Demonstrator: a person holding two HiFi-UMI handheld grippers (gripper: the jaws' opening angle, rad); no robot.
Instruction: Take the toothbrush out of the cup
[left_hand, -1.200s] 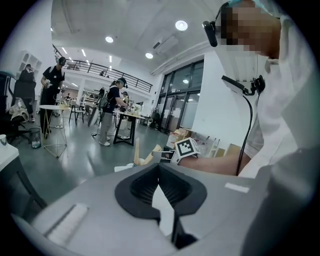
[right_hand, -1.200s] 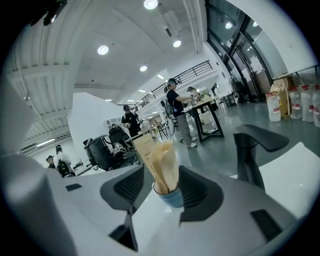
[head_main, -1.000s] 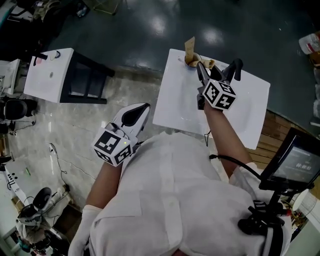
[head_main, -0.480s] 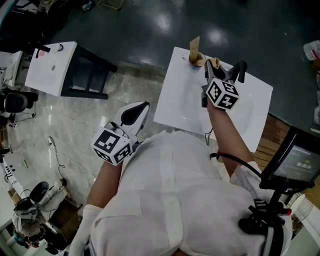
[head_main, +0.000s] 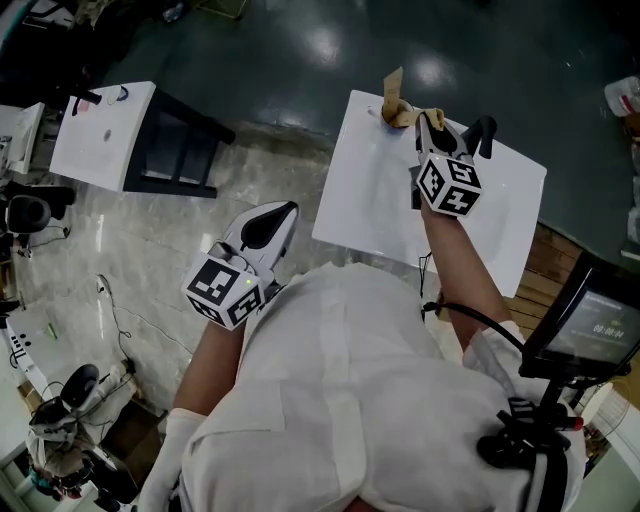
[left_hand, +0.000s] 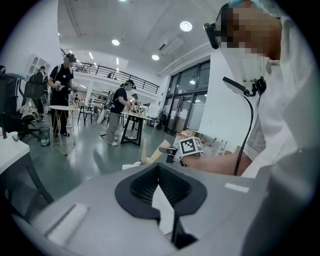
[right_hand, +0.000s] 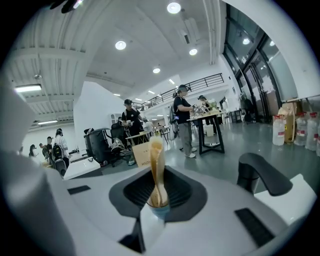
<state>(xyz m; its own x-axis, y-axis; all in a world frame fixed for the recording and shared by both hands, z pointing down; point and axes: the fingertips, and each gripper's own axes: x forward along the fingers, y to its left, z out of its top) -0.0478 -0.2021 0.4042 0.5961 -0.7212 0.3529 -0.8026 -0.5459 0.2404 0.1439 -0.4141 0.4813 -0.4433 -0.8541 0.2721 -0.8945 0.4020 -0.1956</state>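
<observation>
At the far edge of the white table (head_main: 370, 205) stands a small cup (head_main: 398, 113) with tan bamboo toothbrushes (head_main: 393, 88) sticking out of it. My right gripper (head_main: 428, 126) is at the cup. Its jaws are closing and stand narrow around one upright toothbrush (right_hand: 156, 167), pressing its handle just above the bluish cup (right_hand: 160, 210). My left gripper (head_main: 273, 222) hangs off the table's left side over the floor, shut and empty. In the left gripper view the shut jaws frame the right gripper's marker cube (left_hand: 190, 146) and the toothbrushes (left_hand: 149, 155).
A second white table on a black frame (head_main: 105, 135) stands to the left. A monitor on a stand (head_main: 588, 328) is at the right. Several people (right_hand: 185, 120) work at tables farther off across the glossy floor.
The right gripper's jaws have gone from wide open to narrow around the toothbrush, and it has rolled a little at the cup. The left gripper has stayed put.
</observation>
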